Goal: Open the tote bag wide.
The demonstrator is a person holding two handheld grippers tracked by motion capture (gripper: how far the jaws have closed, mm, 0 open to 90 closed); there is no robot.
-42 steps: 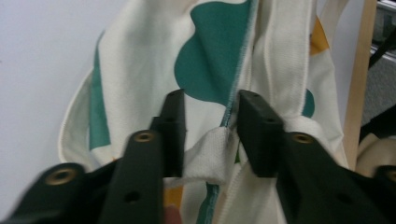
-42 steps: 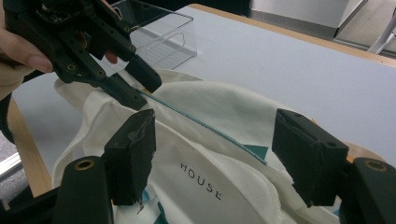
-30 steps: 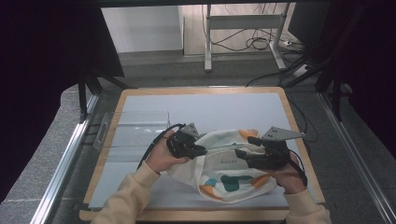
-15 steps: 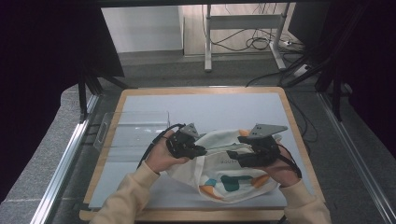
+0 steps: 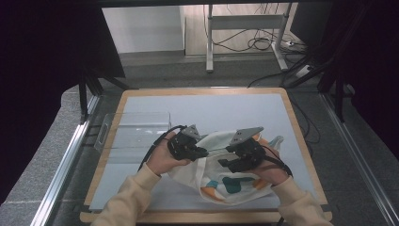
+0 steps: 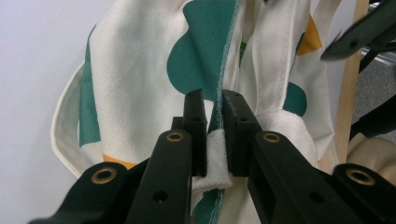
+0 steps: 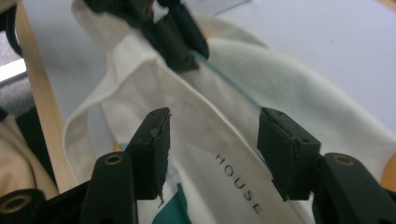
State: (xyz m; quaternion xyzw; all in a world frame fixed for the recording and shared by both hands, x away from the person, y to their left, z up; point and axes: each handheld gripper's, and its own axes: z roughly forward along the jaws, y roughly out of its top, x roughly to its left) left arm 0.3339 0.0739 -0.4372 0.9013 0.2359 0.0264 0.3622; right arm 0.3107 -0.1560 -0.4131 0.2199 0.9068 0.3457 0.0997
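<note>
1. Left gripper: clamped on a folded edge of the bag, pads pressing the cream cloth from both sides, seen close in the left gripper view.
2. Right gripper: jaws apart, just been closing, cloth lying between them but untouched by either pad; seen in the right gripper view.
3. Bag: cream cotton with teal and orange patches, crumpled on the mat near the front edge, right of the middle, between the two hands.
4. Bag in the left gripper view: a teal patch just behind the pinched edge, a strap loop hanging at the left, an orange patch at upper right.
5. Bag in the right gripper view: a flat cream band running up between the jaws, printed with the word "HOUSE", teal stitching along one seam.
6. Left gripper again in the right gripper view: gripping the same band farther up.
7. Right gripper tip in the left gripper view: at the upper right, near the bag's far edge.
8. Tray: clear plastic, on the mat left of the bag, just beside the left hand.
9. Right hand: over the bag's right side, cream sleeve entering from the bottom.
</note>
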